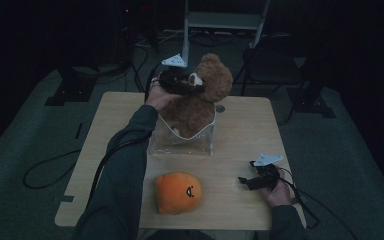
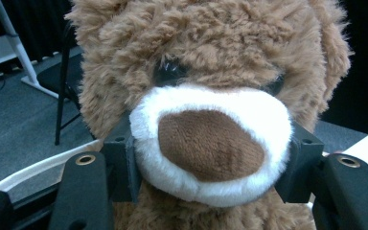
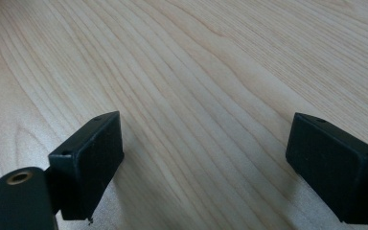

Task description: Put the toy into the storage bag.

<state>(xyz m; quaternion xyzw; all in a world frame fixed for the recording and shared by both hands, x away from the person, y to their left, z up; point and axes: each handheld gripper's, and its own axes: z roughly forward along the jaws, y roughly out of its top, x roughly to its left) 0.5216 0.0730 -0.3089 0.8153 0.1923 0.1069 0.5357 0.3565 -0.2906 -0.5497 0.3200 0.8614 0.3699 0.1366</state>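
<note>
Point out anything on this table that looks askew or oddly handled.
The teddy bear sits only partly inside the clear bag, head and chest sticking out, and the left gripper clamps it by the white muzzle. The orange plush lies apart near the front edge. The right gripper rests open on the table. Nothing looks damaged.

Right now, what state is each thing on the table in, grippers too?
teddy bear: upright, lower body in the bag, muzzle clamped.
clear bag: open at the top, standing on the table.
orange plush: lying on the table, untouched.
left gripper: shut on the bear's muzzle.
right gripper: open, empty, over bare wood.
</note>
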